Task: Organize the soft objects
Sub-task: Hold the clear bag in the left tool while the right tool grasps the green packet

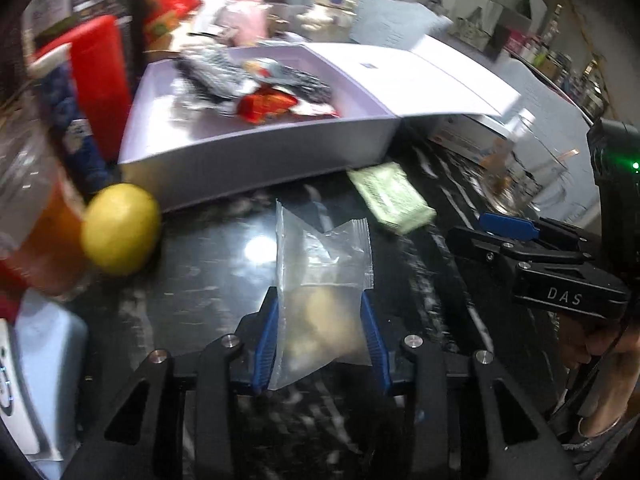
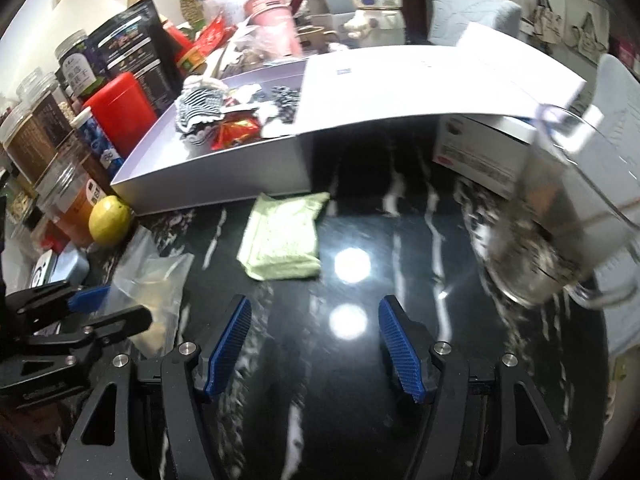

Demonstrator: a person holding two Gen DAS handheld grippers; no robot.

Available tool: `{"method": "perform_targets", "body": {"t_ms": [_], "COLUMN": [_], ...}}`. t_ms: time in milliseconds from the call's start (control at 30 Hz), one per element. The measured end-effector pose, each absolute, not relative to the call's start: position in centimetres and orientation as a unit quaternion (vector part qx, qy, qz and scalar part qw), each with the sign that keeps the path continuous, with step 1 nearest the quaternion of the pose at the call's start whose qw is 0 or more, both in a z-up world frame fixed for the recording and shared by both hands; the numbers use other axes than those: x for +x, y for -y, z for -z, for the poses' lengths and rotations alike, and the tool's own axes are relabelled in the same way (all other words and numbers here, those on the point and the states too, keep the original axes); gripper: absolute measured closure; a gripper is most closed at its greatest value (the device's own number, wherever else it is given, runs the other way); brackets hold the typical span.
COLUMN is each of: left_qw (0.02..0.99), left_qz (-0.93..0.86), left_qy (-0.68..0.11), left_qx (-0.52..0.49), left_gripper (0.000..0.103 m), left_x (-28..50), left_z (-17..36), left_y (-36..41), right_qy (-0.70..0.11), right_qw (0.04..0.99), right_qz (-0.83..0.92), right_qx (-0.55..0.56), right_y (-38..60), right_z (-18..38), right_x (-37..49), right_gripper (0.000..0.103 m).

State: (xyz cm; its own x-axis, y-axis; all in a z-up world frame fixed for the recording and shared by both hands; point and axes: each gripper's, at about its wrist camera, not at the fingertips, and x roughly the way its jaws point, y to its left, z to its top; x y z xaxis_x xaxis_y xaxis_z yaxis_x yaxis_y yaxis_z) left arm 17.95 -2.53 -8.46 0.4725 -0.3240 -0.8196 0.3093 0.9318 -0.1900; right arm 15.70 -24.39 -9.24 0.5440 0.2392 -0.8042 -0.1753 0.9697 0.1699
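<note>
My left gripper (image 1: pixel 322 320) is clamped on the clear packet (image 1: pixel 320 280), blue pads pressing both its sides, packet standing up between them above the black counter (image 1: pixel 208 288). My right gripper (image 2: pixel 316 344) hangs half open with nothing between its pads, just counter below. The box (image 1: pixel 256 152) behind already holds several soft things: striped cloth (image 2: pixel 200 108), red wrapper (image 1: pixel 266 106), dotted piece (image 2: pixel 286 98). So I judge the task partly done. Left to go: this packet into the box, then the green packet (image 2: pixel 284 236) lying flat on the counter just in front of the box wall. The lemon (image 1: pixel 120 228) sits by the box corner; probably not part of the job.
</note>
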Motion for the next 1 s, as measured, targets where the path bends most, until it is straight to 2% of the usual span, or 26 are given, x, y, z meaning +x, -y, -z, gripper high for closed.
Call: {"method": "perform_targets", "body": {"t_ms": [233, 333, 533, 567, 600, 667, 700, 933, 1000], "left_qw": [0.860, 0.858, 0.841, 0.839, 0.839, 0.840, 0.841, 0.848, 0.850], "left_qz": [0.155, 0.155, 0.173, 0.175, 0.175, 0.175, 0.174, 0.170, 0.170], "left_qy": [-0.486, -0.489, -0.511, -0.511, -0.512, -0.511, -0.510, -0.501, -0.498], "left_qx": [-0.020, -0.023, -0.048, -0.056, -0.057, -0.052, -0.049, -0.045, -0.041], "left_gripper": [0.064, 0.064, 0.063, 0.063, 0.063, 0.063, 0.063, 0.063, 0.063], "left_x": [18.9, 19.0, 19.8, 19.9, 19.9, 19.9, 19.9, 19.6, 19.2], "left_z": [9.4, 9.6, 10.7, 10.8, 10.8, 10.8, 10.8, 10.7, 10.7], "left_y": [0.4, 0.1, 0.2, 0.0, 0.1, 0.2, 0.3, 0.5, 0.5], "right_qy": [-0.470, -0.475, -0.478, -0.477, -0.475, -0.467, -0.465, -0.459, -0.453], "right_qw": [0.873, 0.871, 0.867, 0.867, 0.869, 0.875, 0.875, 0.878, 0.881], "right_qz": [-0.131, -0.129, -0.141, -0.141, -0.138, -0.131, -0.130, -0.136, -0.138], "right_qx": [0.006, -0.002, -0.008, -0.007, -0.007, -0.010, -0.008, 0.006, 0.009], "right_y": [21.3, 20.5, 19.5, 19.5, 19.5, 19.5, 19.6, 20.7, 21.0], "right_z": [10.1, 10.6, 11.2, 11.3, 11.4, 11.4, 11.4, 11.0, 10.7], "right_x": [18.6, 19.7, 20.9, 21.0, 21.0, 21.0, 21.0, 18.9, 17.7], "right_gripper": [0.036, 0.032, 0.032, 0.034, 0.043, 0.048, 0.057, 0.070, 0.078]}}
